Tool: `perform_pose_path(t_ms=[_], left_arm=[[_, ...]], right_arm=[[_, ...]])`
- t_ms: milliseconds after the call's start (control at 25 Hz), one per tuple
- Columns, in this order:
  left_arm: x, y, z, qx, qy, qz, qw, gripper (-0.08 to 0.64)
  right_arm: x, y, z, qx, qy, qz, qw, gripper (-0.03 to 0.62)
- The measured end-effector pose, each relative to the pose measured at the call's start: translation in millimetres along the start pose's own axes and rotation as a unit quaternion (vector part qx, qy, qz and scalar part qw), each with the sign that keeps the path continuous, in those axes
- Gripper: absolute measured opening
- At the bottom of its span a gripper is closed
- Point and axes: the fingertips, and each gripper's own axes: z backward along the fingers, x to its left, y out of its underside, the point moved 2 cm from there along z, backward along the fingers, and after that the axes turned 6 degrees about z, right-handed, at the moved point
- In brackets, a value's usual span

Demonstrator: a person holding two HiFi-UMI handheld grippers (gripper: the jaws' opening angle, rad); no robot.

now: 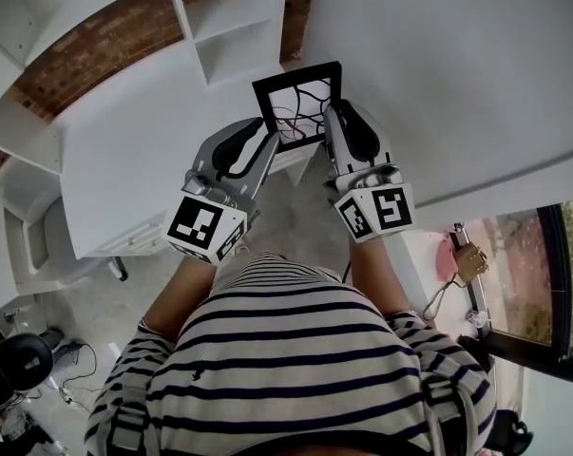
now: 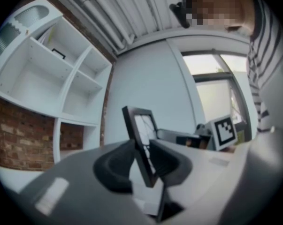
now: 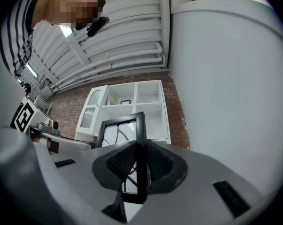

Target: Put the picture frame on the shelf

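A black picture frame (image 1: 298, 103) with a line drawing is held upright in front of me, between both grippers. My right gripper (image 1: 332, 126) is shut on its right edge; in the right gripper view the pads press both sides of the frame (image 3: 140, 139). My left gripper (image 1: 267, 139) is at the frame's left edge. In the left gripper view the frame (image 2: 142, 135) leans slanted between the jaws (image 2: 143, 161), with a gap showing beside it. The white shelf unit (image 1: 224, 27) stands ahead against a brick wall; it also shows in the gripper views (image 2: 47, 74) (image 3: 132, 102).
A small black frame (image 2: 58, 54) stands in one shelf compartment. A white desk (image 1: 134, 160) lies to the left, with a pale chair (image 1: 20, 217) and a black office chair (image 1: 15, 364) beyond it. A big white wall panel (image 1: 438, 65) rises on the right.
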Motion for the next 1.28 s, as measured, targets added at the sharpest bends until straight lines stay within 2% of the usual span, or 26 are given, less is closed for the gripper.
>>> perform_pose_path(t_ms=[240,520,640,840,1120,1280], left_arm=[[10.1,-6.9,-8.9,0.000,-0.017,0.002,0.9998,0.086],[28.0,-8.0,-7.4,-0.010,-0.032,0.013,0.9993,0.086],[50.5,-13.9,-11.6,-0.017,-0.037,0.020,0.9990,0.086],[112.1,-31.0,-32.6,-0.013,-0.041,0.034,0.9985,0.086],[106.8,-41.2,-24.2,-0.041,-0.039,0.024,0.9981,0.086],[147.5,-50.9,-43.4,-0.030,-0.038,0.022,0.9986,0.086]], right_arm=[[-4.1,-0.9,-10.6,0.002,-0.020,-0.019,1.000,0.063],[3.6,2.2,-25.0,0.017,-0.035,-0.014,0.999,0.063],[6.8,4.1,-48.2,0.024,-0.042,-0.008,0.999,0.063],[6.9,6.1,-115.2,0.033,-0.050,-0.015,0.998,0.064],[15.6,-9.3,-107.2,0.019,-0.054,0.015,0.998,0.064],[11.3,-8.9,-148.6,0.020,-0.053,0.014,0.998,0.064]])
